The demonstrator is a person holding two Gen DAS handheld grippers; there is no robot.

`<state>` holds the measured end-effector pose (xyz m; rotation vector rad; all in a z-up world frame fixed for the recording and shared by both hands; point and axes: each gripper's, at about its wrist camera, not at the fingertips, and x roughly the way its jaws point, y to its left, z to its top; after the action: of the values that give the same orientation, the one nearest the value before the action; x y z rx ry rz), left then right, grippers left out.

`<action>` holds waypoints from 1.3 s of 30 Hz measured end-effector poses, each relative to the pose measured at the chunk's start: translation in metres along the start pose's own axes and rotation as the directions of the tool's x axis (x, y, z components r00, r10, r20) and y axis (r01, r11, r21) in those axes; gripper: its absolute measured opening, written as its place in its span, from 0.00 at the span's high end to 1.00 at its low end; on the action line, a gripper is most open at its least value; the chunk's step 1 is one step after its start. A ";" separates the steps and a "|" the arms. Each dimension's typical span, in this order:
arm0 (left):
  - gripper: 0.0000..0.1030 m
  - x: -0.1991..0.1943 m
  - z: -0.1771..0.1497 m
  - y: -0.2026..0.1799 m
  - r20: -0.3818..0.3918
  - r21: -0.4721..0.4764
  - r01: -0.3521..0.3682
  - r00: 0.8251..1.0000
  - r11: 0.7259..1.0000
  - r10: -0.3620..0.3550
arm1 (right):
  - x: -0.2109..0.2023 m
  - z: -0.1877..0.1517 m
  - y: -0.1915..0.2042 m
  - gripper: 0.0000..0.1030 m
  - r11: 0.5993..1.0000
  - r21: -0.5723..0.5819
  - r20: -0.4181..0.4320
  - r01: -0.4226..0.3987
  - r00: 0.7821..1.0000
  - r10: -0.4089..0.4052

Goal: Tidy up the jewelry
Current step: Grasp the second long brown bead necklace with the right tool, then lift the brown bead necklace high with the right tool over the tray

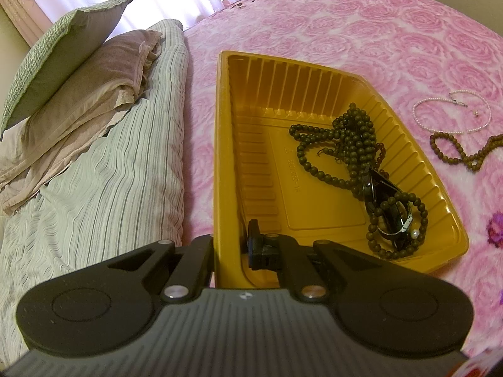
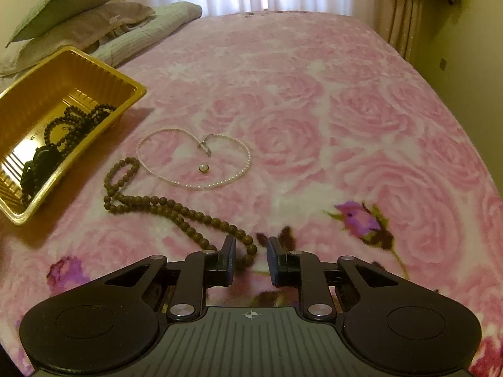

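Left hand-held gripper [image 1: 231, 251] clamps the yellow tray's [image 1: 220, 157] rim; right hand-held gripper [image 2: 251, 259] stands parted around the brown bead string [image 2: 176, 210], not pressing it, on the bed [image 2: 345, 110].

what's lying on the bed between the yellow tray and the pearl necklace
In the right wrist view, only the looped end of the brown bead strand lies between yellow tray and pearl necklace.

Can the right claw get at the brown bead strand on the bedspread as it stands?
Probably yes. The right claw sits low over the near end of the brown bead strand, beads already between its fingers, nothing covering them. The pearl necklace lies clear beyond.
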<state>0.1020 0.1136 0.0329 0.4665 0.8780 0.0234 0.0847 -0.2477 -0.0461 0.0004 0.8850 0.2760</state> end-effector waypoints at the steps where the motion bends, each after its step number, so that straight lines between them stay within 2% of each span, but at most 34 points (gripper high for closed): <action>1: 0.96 0.000 0.000 0.000 0.000 0.000 0.000 1.000 1.000 0.000 | 0.000 -0.001 0.002 0.79 1.000 -0.011 0.001 0.006 1.000 -0.006; 4: 0.96 0.000 0.000 0.000 0.000 0.000 0.000 1.000 1.000 0.000 | 0.000 -0.003 0.008 0.79 0.999 -0.050 0.005 0.021 1.000 -0.021; 8: 0.96 0.000 0.000 0.000 0.000 0.000 0.001 1.000 1.000 -0.001 | 0.001 -0.001 0.004 0.79 1.000 -0.011 -0.005 0.006 1.000 -0.007; 12: 0.96 0.000 0.000 0.000 0.000 -0.002 0.000 1.000 1.000 0.000 | 0.000 0.001 0.006 0.93 1.000 -0.016 -0.012 0.018 1.000 -0.018; 16: 0.96 0.000 0.000 0.000 0.000 0.000 0.000 1.000 1.000 0.000 | -0.006 -0.002 0.014 0.94 0.998 -0.052 -0.001 0.039 0.999 -0.039; 26: 0.96 0.000 0.000 0.000 0.000 0.000 0.000 1.000 1.000 0.000 | -0.055 0.017 0.011 0.94 0.991 -0.065 0.135 0.118 0.985 -0.108; 39: 0.97 0.000 0.001 -0.001 0.003 0.004 0.002 1.000 1.000 -0.002 | -0.117 0.067 0.013 0.94 0.968 -0.163 0.297 0.189 0.945 -0.134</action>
<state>0.1023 0.1119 0.0333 0.4697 0.8757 0.0193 0.0620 -0.2554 0.0874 -0.2047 0.5660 0.1985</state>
